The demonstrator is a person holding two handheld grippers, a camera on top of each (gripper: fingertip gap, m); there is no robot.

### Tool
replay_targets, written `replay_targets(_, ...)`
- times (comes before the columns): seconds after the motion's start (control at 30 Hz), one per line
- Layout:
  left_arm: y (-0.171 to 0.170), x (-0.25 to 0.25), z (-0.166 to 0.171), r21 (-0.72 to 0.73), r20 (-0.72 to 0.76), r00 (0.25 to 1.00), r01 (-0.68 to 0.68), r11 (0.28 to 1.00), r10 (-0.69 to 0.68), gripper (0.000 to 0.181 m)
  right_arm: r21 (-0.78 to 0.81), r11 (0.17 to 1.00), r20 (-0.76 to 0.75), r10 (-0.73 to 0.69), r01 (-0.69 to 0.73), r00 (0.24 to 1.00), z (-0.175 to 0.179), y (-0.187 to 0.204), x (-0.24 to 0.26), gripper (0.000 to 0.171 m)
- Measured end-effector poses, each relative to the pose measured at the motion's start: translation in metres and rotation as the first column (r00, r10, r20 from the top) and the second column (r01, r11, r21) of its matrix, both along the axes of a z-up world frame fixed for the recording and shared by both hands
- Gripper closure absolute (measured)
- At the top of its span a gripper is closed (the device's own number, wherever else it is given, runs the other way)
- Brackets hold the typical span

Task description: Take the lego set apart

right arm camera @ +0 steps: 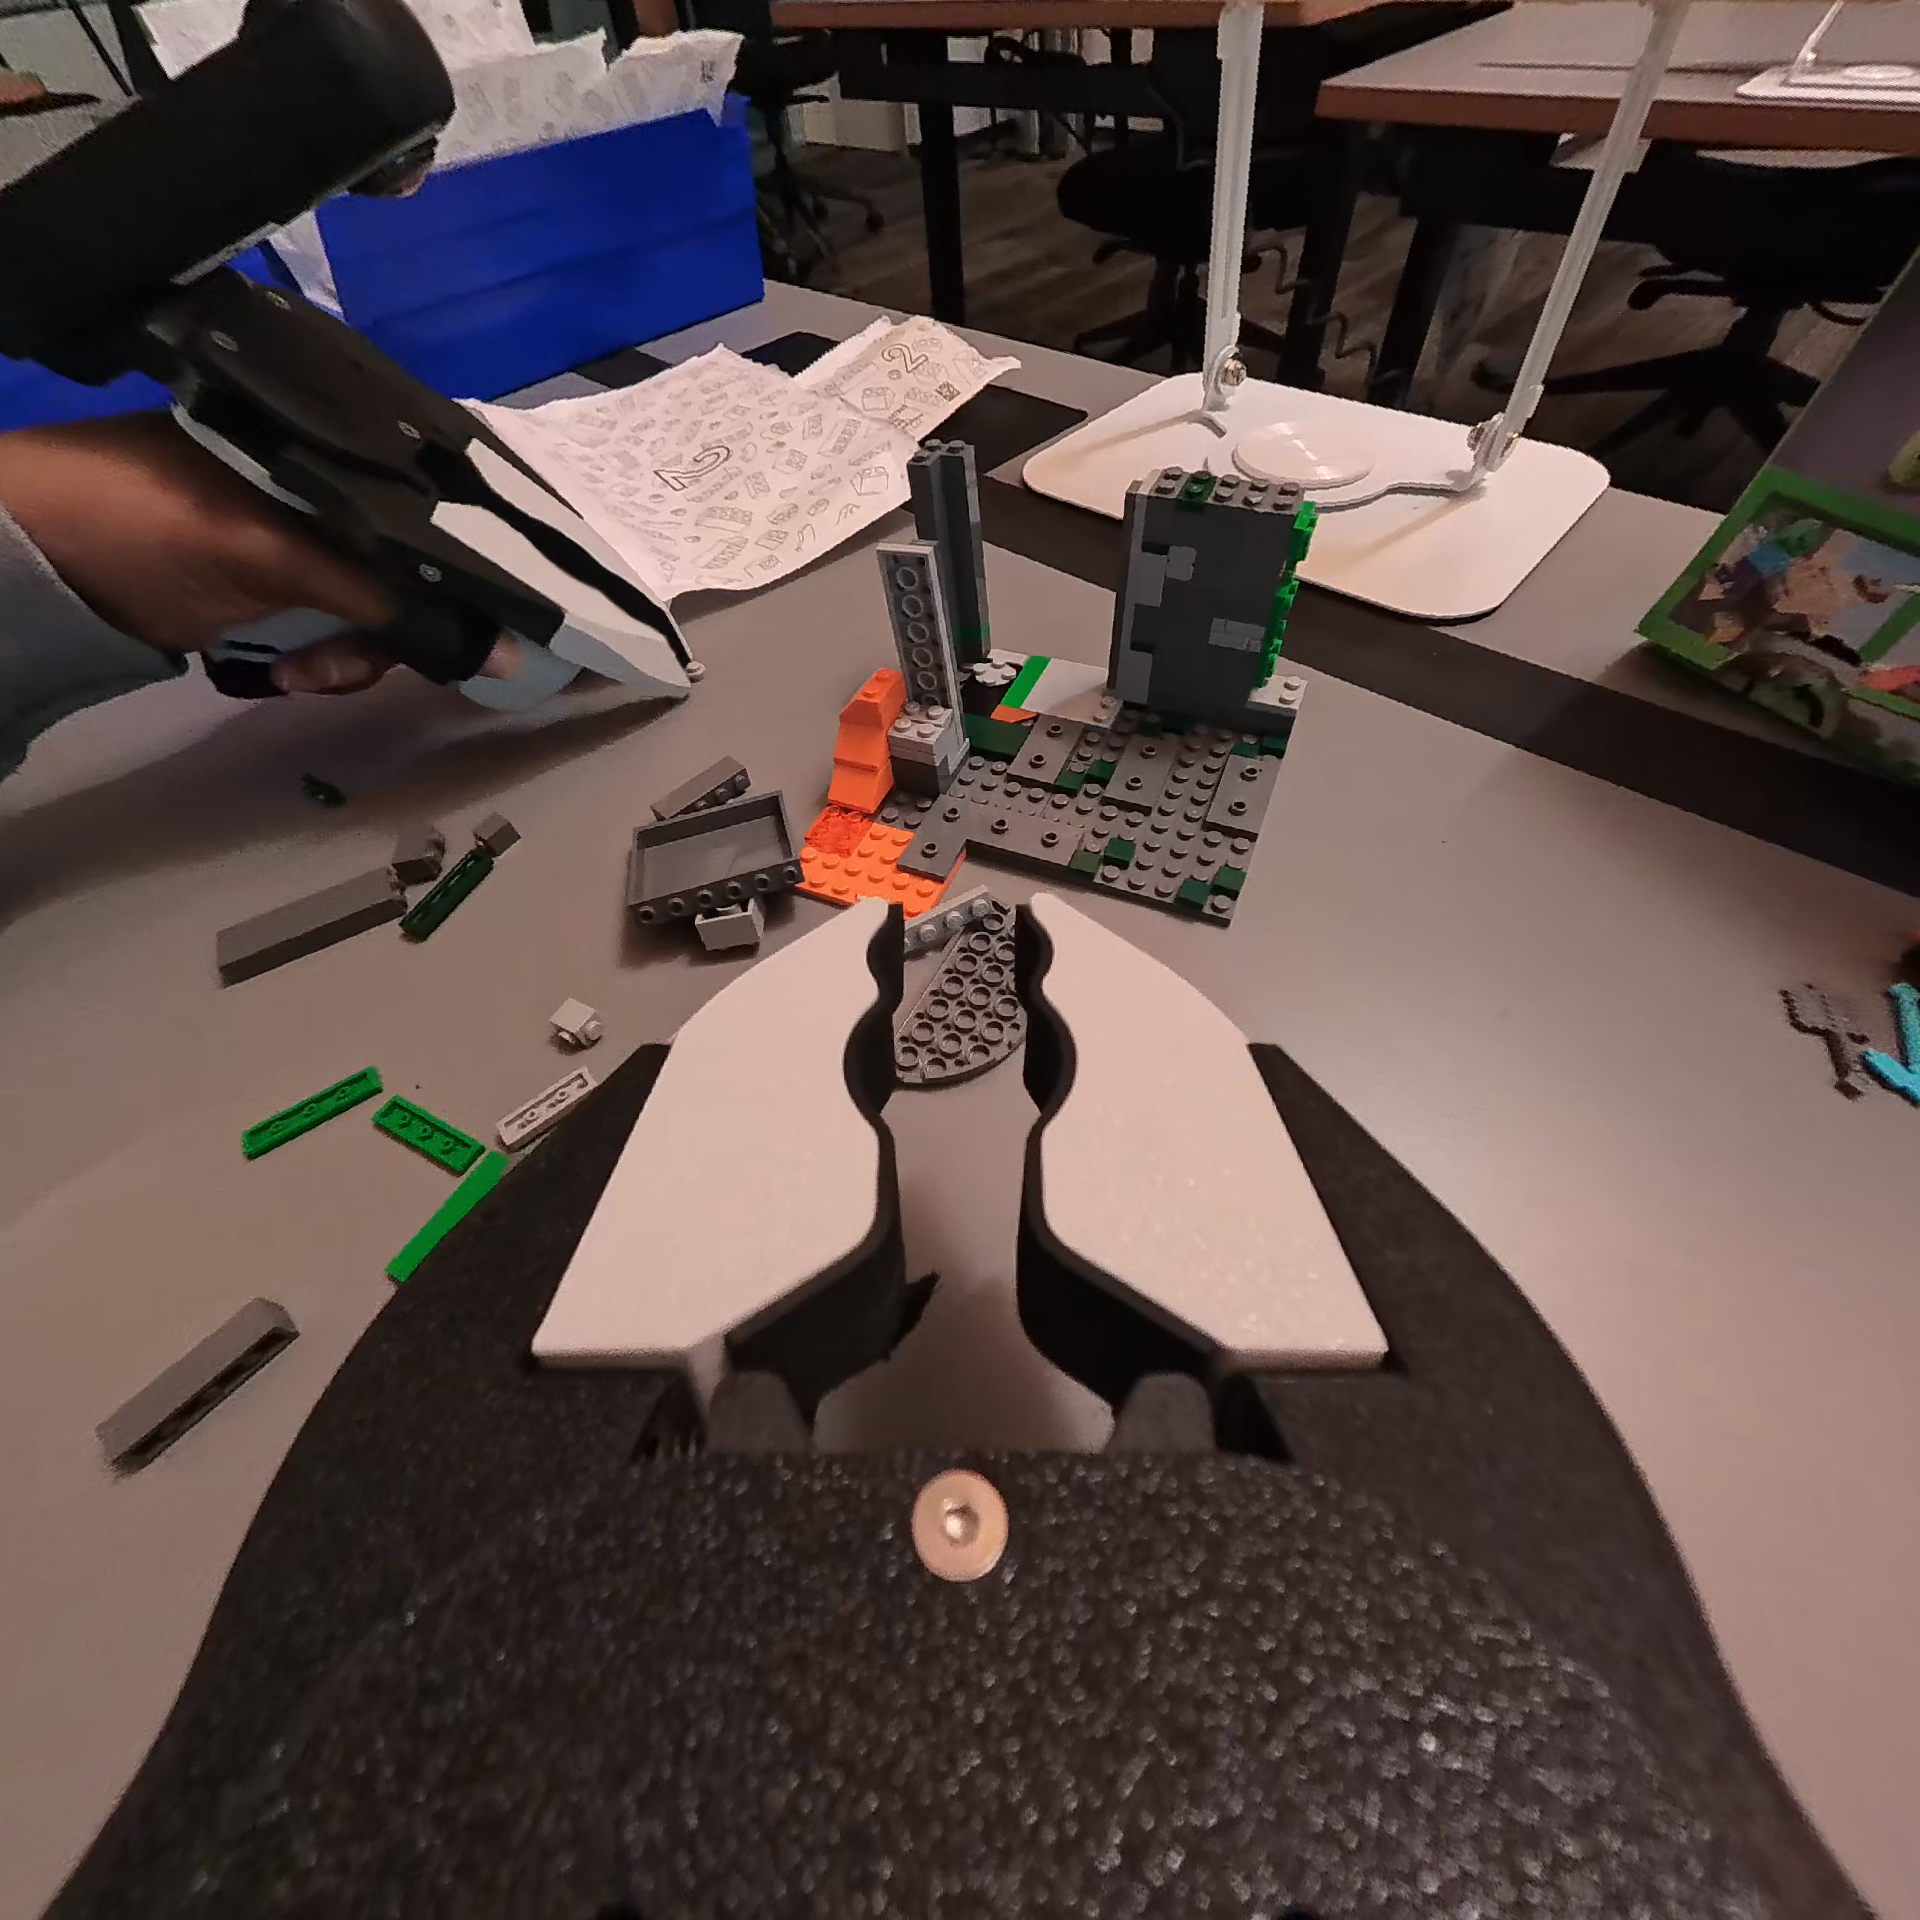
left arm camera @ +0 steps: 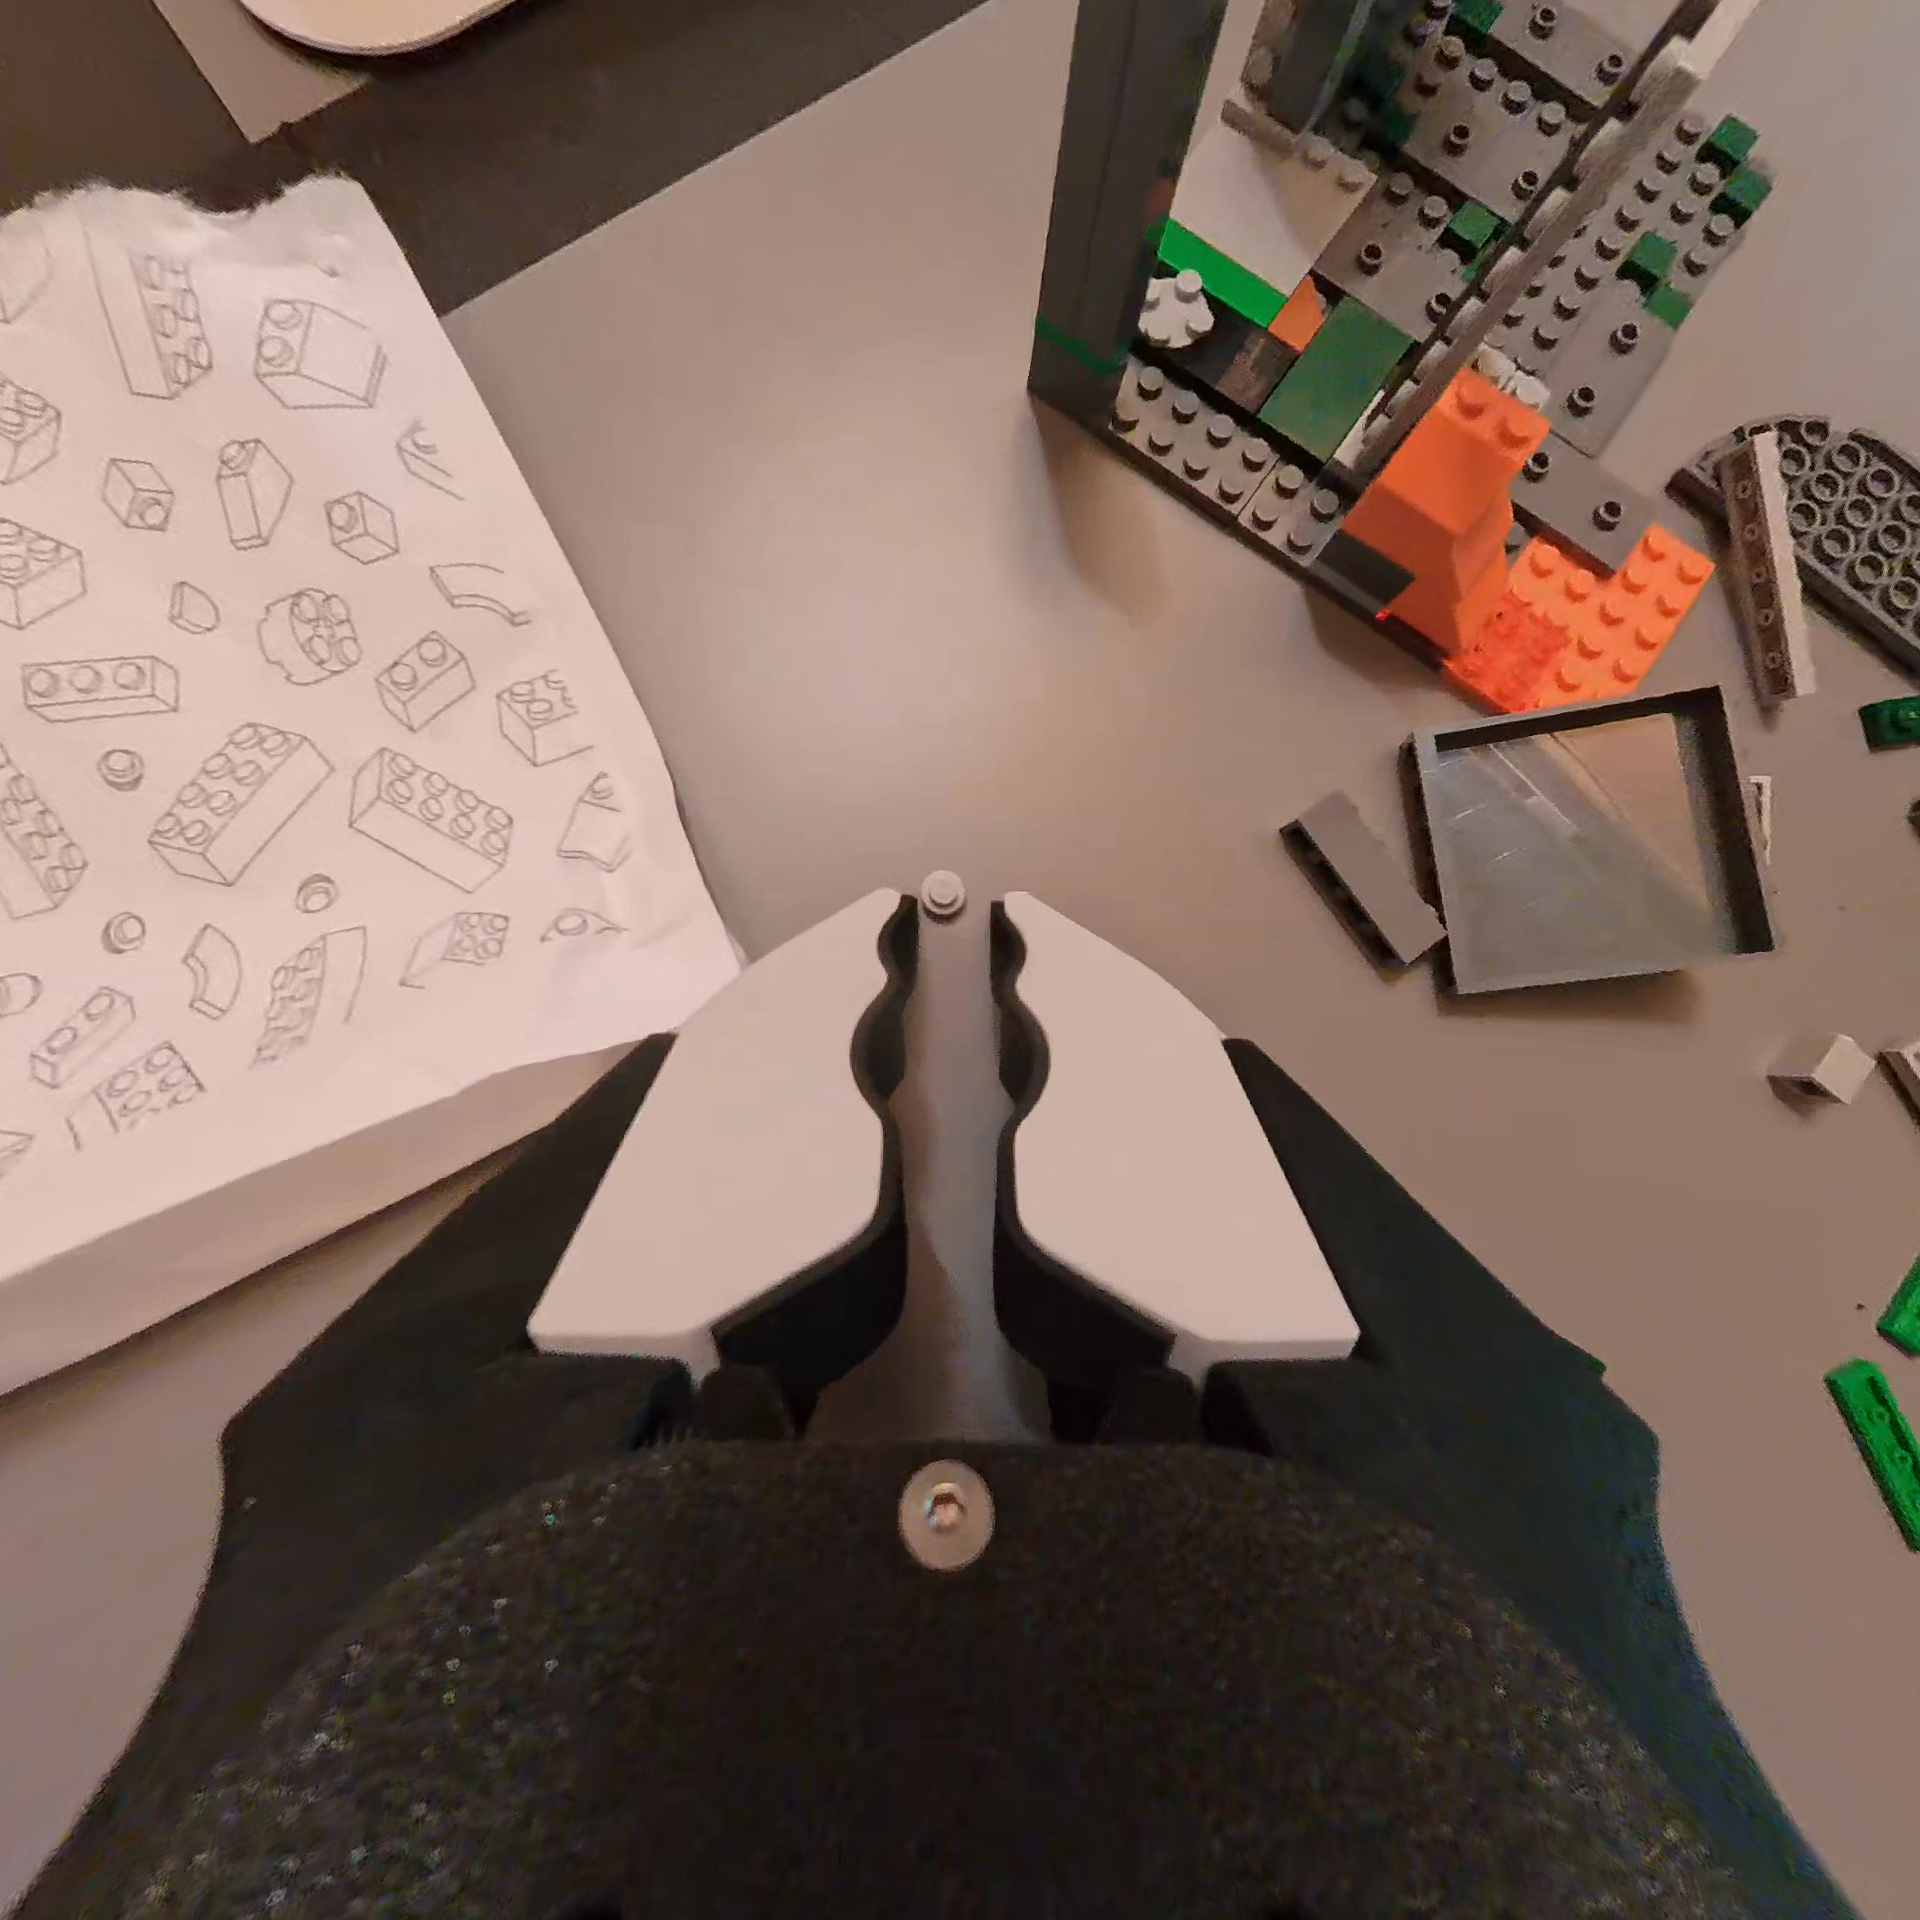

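The lego set (right arm camera: 1091, 800) stands mid-table: a grey studded base with green bits, an orange corner, a grey wall and a tall pillar. It also shows in the left wrist view (left arm camera: 1455, 312) at the upper right. My left gripper (left arm camera: 945, 909) is shut on a small grey round stud (left arm camera: 943, 896), held just above the table left of the set. It also shows in the right wrist view (right arm camera: 681, 665), in a person's hand. My right gripper (right arm camera: 956, 914) is open and empty, in front of the set, above a dark grey rounded plate (right arm camera: 961, 1029).
A white paper bag printed with brick drawings (left arm camera: 260, 675) lies to the left. A grey frame piece (right arm camera: 712, 852), green plates (right arm camera: 312, 1112) and grey tiles (right arm camera: 197, 1382) are scattered front left. A blue bin (right arm camera: 540, 239), a white stand base (right arm camera: 1320, 488) and a green box (right arm camera: 1797, 603) stand behind. Across from one pair of fingers to the other is roughly 20 centimetres. The left gripper is farther from the dark grey rounded plate (right arm camera: 961, 1029), some 20 centimetres, than the right, some 7 centimetres.
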State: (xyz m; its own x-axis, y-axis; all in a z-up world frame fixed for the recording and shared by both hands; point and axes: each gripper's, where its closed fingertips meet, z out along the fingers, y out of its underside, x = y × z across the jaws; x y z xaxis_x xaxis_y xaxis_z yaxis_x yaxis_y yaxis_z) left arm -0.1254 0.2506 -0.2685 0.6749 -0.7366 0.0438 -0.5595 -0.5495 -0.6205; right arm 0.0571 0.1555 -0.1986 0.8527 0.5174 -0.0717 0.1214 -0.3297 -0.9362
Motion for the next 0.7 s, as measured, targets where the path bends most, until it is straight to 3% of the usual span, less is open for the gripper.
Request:
replay_targets(0.4,-0.004,0.000,0.002,0.042,-0.038,0.997,0.074,0.996,-0.073,0.176,-0.006,1.000,0.008,0.010,-0.010,1.000,-0.003,-0.001,-0.002,0.153)
replay_targets(0.7,-0.045,-0.040,0.055,0.130,0.083,0.994,0.059,0.990,-0.070,0.181,-0.012,1.000,0.012,0.026,-0.026,1.000,-0.005,0.001,-0.007,0.153)
